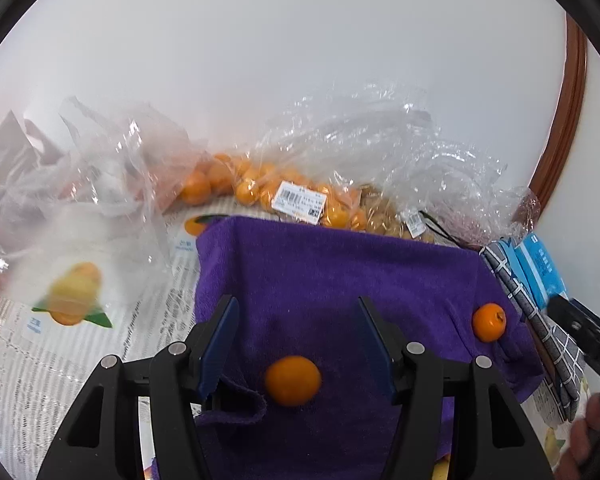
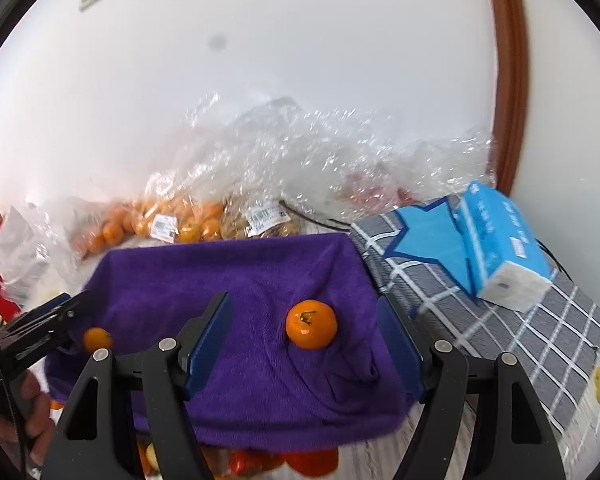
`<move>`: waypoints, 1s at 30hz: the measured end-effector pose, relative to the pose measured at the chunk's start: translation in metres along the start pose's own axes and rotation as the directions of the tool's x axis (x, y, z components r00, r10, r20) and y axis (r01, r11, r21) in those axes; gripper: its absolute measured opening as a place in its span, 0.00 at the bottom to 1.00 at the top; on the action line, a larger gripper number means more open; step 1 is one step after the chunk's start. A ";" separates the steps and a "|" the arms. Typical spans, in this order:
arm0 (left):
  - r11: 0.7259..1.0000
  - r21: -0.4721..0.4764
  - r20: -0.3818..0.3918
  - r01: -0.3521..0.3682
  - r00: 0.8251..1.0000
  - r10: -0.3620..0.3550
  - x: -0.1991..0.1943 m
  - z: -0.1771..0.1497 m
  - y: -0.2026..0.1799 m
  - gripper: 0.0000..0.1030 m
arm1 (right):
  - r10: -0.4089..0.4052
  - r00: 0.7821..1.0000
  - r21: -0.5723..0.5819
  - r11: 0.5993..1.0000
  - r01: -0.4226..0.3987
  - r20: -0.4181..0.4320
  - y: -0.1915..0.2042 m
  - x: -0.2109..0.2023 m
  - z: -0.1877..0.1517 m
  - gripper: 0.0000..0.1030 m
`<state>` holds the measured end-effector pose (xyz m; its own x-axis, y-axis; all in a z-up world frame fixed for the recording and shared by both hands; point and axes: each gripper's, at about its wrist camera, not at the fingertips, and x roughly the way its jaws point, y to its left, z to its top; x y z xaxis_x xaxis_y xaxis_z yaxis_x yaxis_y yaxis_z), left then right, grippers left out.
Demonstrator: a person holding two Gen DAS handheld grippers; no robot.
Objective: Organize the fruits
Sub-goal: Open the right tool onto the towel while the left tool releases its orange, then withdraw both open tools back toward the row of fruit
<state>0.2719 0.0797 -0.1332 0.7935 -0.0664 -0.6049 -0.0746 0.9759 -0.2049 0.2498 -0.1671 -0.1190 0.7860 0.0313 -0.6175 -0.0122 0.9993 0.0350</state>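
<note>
Judging by the layout, sorting has barely begun: two small oranges lie apart on the purple towel [image 1: 340,272], one [image 1: 293,381] between the spread jaws of the left gripper [image 1: 298,344], the other [image 2: 311,324] between the spread jaws of the right gripper [image 2: 304,340], neither pinched. Many more wait in the clear bag [image 1: 260,184] behind. Underneath, the bench [image 1: 60,360] wears a printed cover; a white wall [image 2: 300,60] rises behind.

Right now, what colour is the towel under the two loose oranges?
Purple. The towel shows best in the right wrist view.
</note>
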 end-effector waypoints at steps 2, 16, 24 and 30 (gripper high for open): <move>1.000 0.015 0.036 -0.014 0.999 0.014 -0.009 0.002 -0.003 0.56 | 0.025 1.000 0.014 1.000 -0.025 -0.010 -0.004 -0.013 -0.003 0.71; 0.990 0.120 0.056 0.069 0.995 -0.077 -0.100 -0.004 -0.031 0.56 | 0.063 0.994 0.079 0.995 -0.057 -0.085 -0.023 -0.085 -0.047 0.68; 0.997 0.056 -0.044 0.044 0.998 -0.041 -0.112 -0.047 0.001 0.56 | 0.051 0.993 0.046 0.998 -0.046 -0.110 -0.013 -0.101 -0.073 0.68; 1.000 -0.015 -0.087 0.028 0.996 -0.029 -0.121 -0.076 0.035 0.56 | 0.042 0.992 0.029 0.999 -0.039 -0.115 -0.011 -0.102 -0.088 0.59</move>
<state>0.1276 0.1063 -0.1254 0.7397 -0.1127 -0.6635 -0.0610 0.9706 -0.2329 0.1151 -0.1799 -0.1256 0.7082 0.0756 -0.7019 -0.0253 0.9963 0.0819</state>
